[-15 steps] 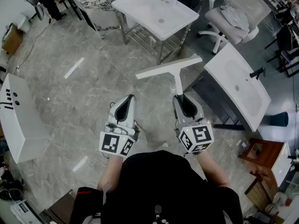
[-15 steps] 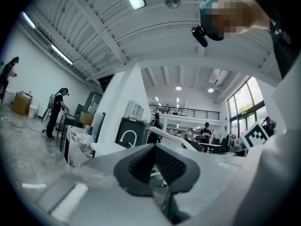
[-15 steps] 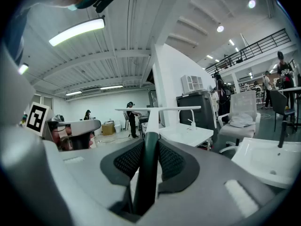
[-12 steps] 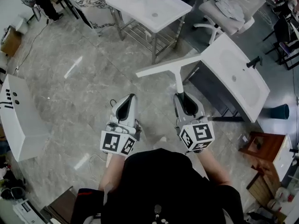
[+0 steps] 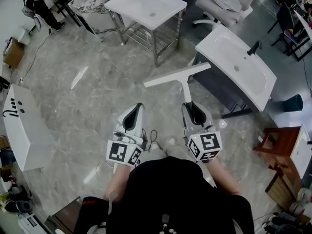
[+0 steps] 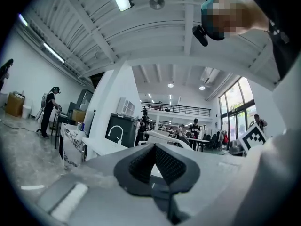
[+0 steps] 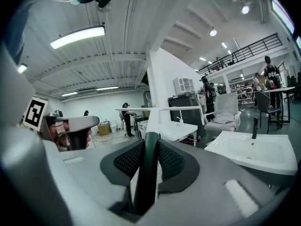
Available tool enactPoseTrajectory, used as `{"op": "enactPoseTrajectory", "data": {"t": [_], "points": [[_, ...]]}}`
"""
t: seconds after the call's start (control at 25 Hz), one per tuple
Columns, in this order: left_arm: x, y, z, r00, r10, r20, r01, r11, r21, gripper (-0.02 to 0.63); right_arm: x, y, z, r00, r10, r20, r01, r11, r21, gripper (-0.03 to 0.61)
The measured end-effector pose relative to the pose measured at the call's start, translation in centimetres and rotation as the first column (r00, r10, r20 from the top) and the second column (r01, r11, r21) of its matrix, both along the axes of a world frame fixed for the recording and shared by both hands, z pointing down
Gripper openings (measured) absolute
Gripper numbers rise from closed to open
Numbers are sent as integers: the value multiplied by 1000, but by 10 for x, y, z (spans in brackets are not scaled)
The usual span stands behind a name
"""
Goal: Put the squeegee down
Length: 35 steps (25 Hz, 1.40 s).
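- Gripping squeegee (image 5: pixel 177 75) by its handle between jaws of right gripper (image 5: pixel 194 111), blade out over floor (image 5: pixel 97 106).
- Holding nothing in left gripper (image 5: pixel 132 116), jaws pressed together.

The lower end of the squeegee (image 5: pixel 181 77) handle is hidden between the jaws of the right gripper (image 5: pixel 193 106). The top edge cuts off the office chair (image 5: pixel 225 1). The distant people (image 6: pixel 195 128) are too small to tell.

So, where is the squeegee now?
In the head view the squeegee is right of centre, held by its handle in the right gripper, its blade in front, above the floor, beside the white sink.
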<state>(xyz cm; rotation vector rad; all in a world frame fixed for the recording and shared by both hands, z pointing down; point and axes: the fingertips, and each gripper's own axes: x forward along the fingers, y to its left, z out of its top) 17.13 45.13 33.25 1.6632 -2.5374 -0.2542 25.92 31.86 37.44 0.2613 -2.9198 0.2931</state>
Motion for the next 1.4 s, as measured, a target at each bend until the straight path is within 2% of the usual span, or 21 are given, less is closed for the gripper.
{"op": "enactPoseTrajectory", "data": {"t": [0.28,0.56,0.76,1.0,1.4], "points": [[19,38,-1,999,-30,9,31,999,-12,2,7,37,-3,999,-37,-13,37,999,-5,97],[14,71,-1,1000,-21,10,21,1000,11,2,1,74,-16,999,-35,36,35,999,3,97],[13,75,-7,999,25,34,-26,999,24,2,3,80,-18,999,6,32,-7,1000,22,97],[-1,92,-3,998,35,47,-36,999,19,2,-8,85,-17,998,52,45,-53,998,23,97],[-32,80,-2,998,36,44,-36,999,15,2,-37,72,-12,998,52,26,-52,998,23,97]]}}
